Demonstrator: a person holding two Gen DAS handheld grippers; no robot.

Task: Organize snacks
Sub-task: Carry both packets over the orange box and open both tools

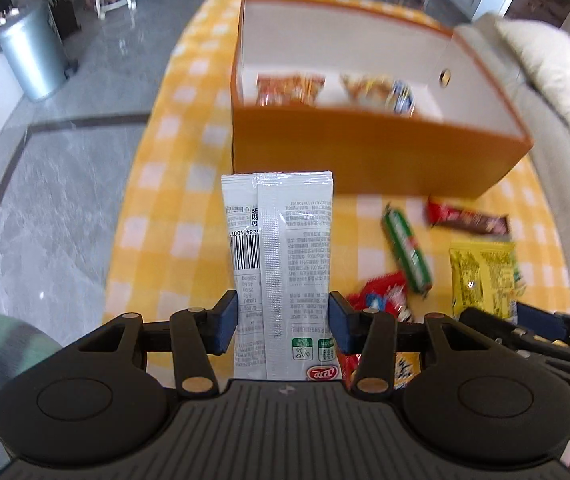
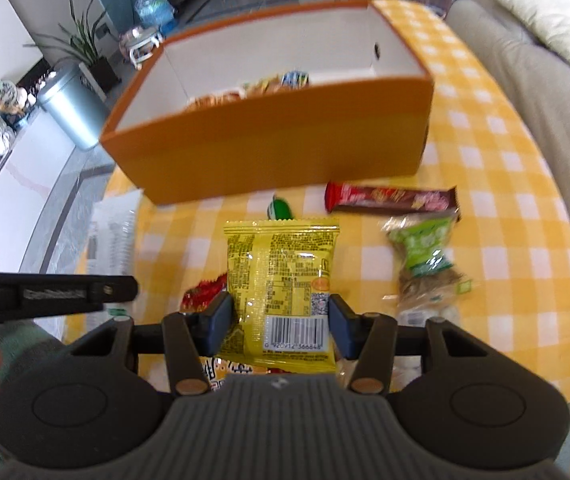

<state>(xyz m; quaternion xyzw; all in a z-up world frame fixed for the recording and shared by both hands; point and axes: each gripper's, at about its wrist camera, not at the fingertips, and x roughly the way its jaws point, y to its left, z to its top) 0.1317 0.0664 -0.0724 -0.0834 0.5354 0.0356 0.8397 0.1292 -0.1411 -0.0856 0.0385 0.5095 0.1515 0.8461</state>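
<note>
My left gripper [image 1: 283, 322] is shut on a long white snack packet [image 1: 279, 248], held above the yellow checked tablecloth [image 1: 173, 208] in front of the orange box [image 1: 365, 156]. My right gripper [image 2: 279, 322] is shut on a yellow snack packet [image 2: 283, 280], which also shows in the left wrist view [image 1: 483, 276]. The orange box [image 2: 277, 152] is open, white inside, with a few snack packets [image 1: 291, 88] on its floor. The white packet shows blurred at the left of the right wrist view [image 2: 113, 236].
Loose on the cloth lie a green sausage stick [image 1: 407, 250], a red-brown bar [image 2: 391, 198], a green-wrapped snack [image 2: 425, 264] and a red packet [image 1: 381, 296]. A grey sofa with a cushion [image 2: 525, 60] is at the right. A metal bin [image 1: 31, 56] stands on the floor at the left.
</note>
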